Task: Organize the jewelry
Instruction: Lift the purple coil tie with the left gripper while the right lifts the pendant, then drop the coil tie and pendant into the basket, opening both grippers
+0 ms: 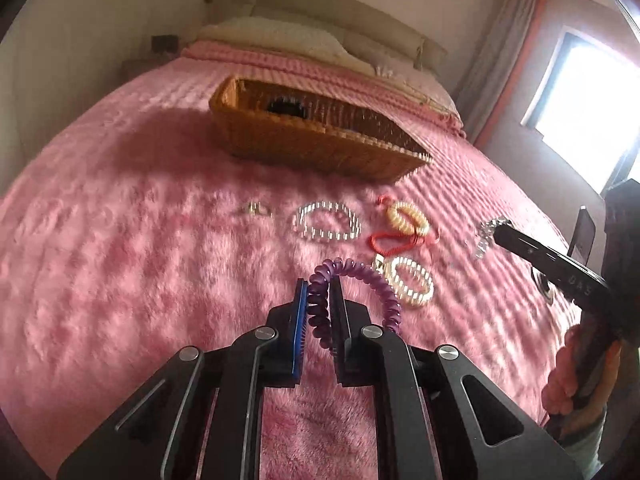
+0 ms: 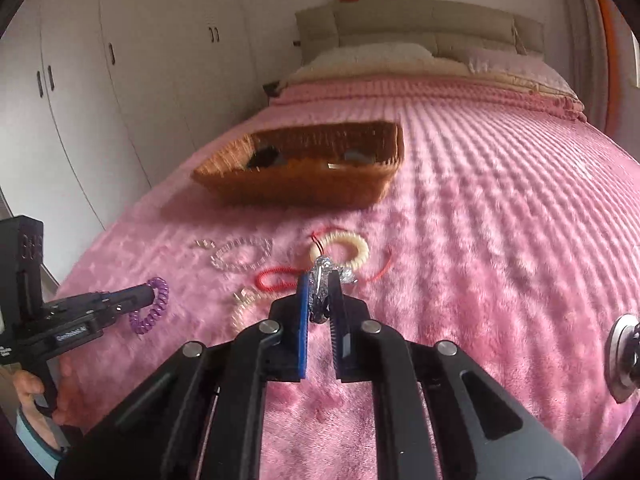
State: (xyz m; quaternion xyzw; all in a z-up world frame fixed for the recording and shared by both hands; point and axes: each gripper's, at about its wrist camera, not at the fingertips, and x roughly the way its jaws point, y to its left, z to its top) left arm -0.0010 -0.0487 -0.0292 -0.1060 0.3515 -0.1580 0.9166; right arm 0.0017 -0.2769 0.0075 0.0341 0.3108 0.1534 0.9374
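My left gripper (image 1: 319, 286) is shut on a purple spiral hair tie (image 1: 360, 292) and holds it above the pink bedspread; it also shows in the right wrist view (image 2: 150, 310). My right gripper (image 2: 320, 280) is shut on a silver sparkly piece of jewelry (image 2: 326, 276), seen from the left wrist view (image 1: 486, 238) too. On the bed lie a clear bead bracelet (image 1: 326, 222), a cream spiral tie (image 1: 408, 218), a red cord (image 1: 394, 240), a pearl bracelet (image 1: 412, 286) and a small clear clip (image 1: 256, 210). A wicker basket (image 1: 320, 144) stands beyond them.
The basket (image 2: 304, 184) holds a dark item (image 2: 264, 156) and some other small things. Pillows and a headboard (image 2: 420, 24) lie at the far end. White wardrobes (image 2: 100, 100) stand to the left, a window (image 1: 592, 120) to the right. A round metal object (image 2: 624, 354) sits at the right.
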